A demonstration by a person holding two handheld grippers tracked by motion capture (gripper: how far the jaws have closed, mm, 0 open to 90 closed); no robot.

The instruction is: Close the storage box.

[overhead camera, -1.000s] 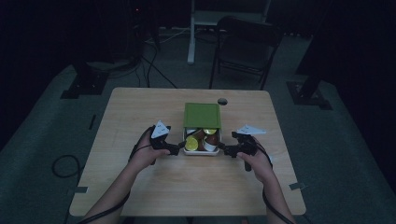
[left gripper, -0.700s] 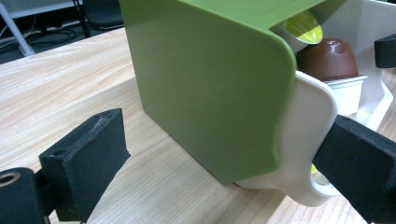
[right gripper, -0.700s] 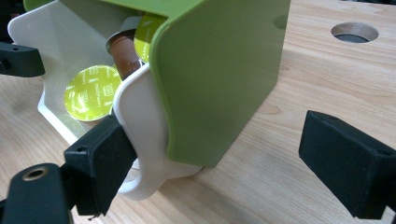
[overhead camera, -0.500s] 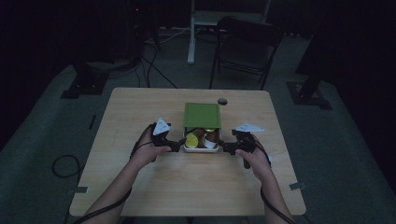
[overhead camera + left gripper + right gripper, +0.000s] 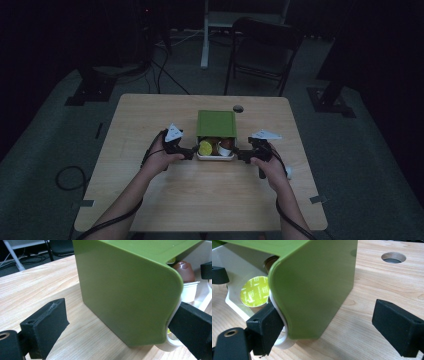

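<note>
Both tongs [image 5: 192,152] [image 5: 239,155] gape at the green-lidded box [image 5: 216,124] holding what look like capsules [image 5: 205,147].

Dim studio: floor cables [image 5: 165,75], stands [image 5: 90,90]

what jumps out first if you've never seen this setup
The green box at mid-table, partly slid over a white tray of capsules, one with a yellow lid. The left gripper and right gripper flank the tray's near corners, jaws open. Past the table, a dark chair.
</note>
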